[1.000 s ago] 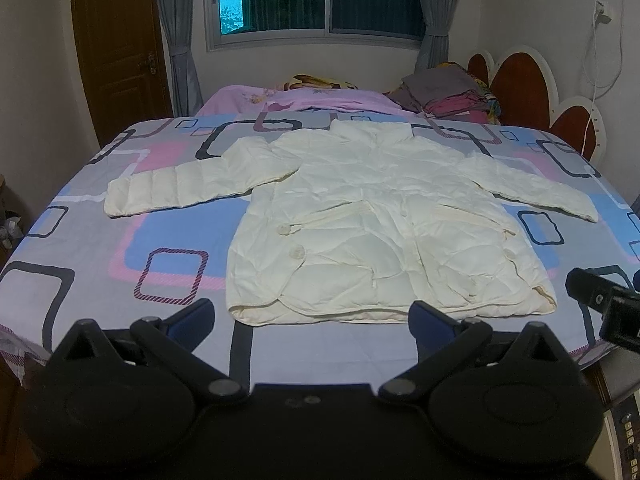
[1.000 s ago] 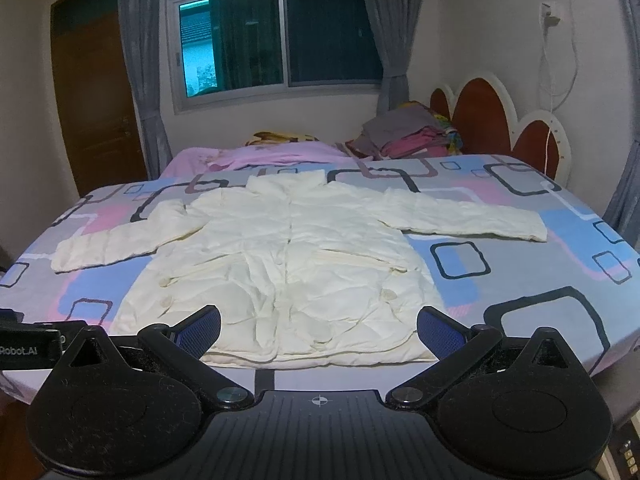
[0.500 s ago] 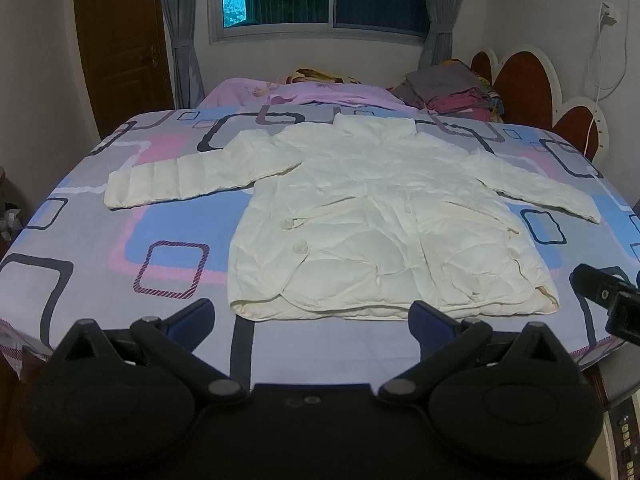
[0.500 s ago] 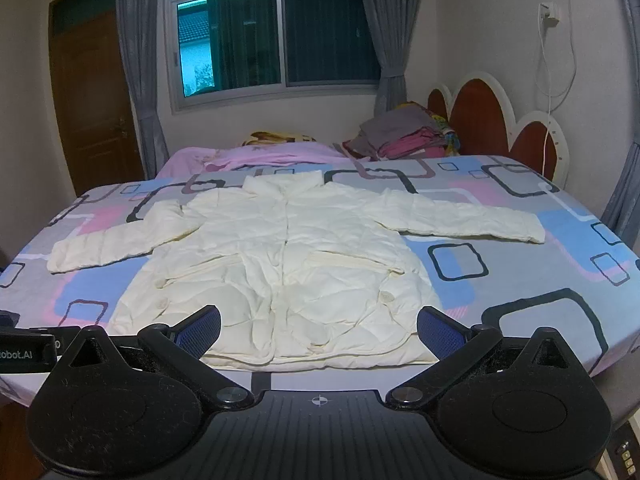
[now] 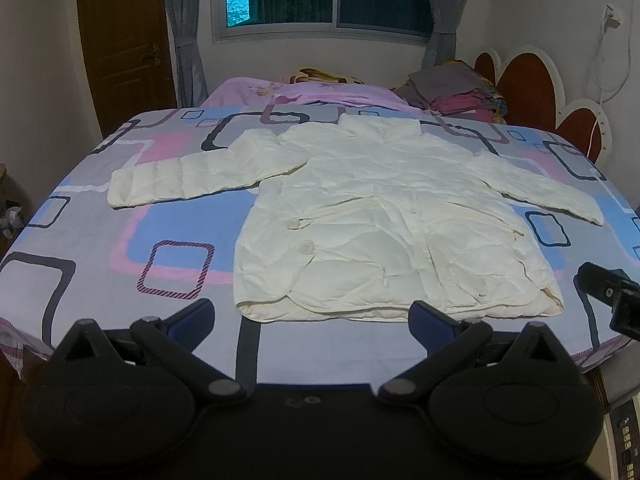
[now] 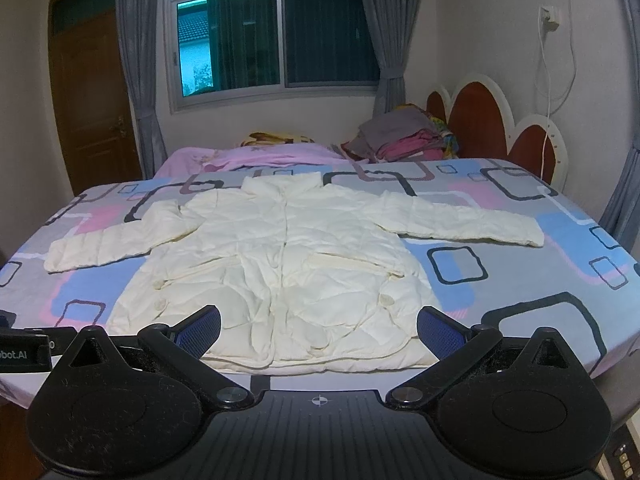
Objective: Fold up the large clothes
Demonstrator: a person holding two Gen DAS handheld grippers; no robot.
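Observation:
A cream quilted jacket (image 5: 384,220) lies flat and front up on the bed, both sleeves spread sideways, collar toward the window; it also shows in the right wrist view (image 6: 288,260). My left gripper (image 5: 312,320) is open and empty, held in front of the jacket's hem near the bed's front edge. My right gripper (image 6: 318,326) is open and empty, also just before the hem. Neither touches the jacket. The right gripper's body (image 5: 608,292) shows at the right edge of the left wrist view.
The bed has a patterned sheet (image 5: 100,248) of grey, blue and pink squares. A pink blanket (image 5: 304,94) and a pile of folded clothes (image 5: 456,88) lie at the far end. A headboard (image 6: 500,120) stands at right, a wooden door (image 5: 124,40) at left.
Both grippers have tilted up and drawn back slightly, so the jacket sits lower in view. The jacket has not moved. Both stay open.

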